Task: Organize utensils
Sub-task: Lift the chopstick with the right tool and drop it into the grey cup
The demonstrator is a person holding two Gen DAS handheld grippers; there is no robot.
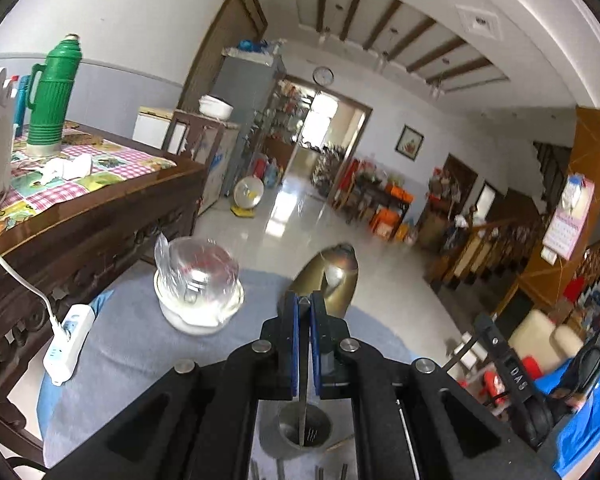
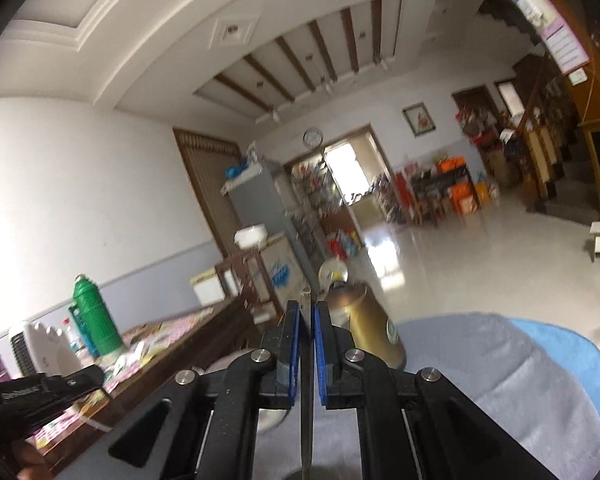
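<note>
My left gripper [image 1: 304,300] is shut on a thin metal utensil [image 1: 303,412], seen edge-on, whose lower end hangs over a round steel holder [image 1: 305,428] on the grey cloth. My right gripper [image 2: 307,308] is shut on another thin metal utensil [image 2: 306,420], also edge-on, running down between its blue pads [image 2: 321,344]. The right gripper is raised above the table. The other gripper's body shows at the left edge of the right wrist view [image 2: 36,396]. I cannot tell what kind of utensil either one is.
A gold kettle [image 1: 332,276] and a white bowl covered with clear film [image 1: 198,292] stand on the round grey-clothed table [image 1: 132,344]. A white power strip [image 1: 66,344] lies at its left edge. A dark wooden table [image 1: 80,216] with a green thermos [image 1: 54,92] stands to the left.
</note>
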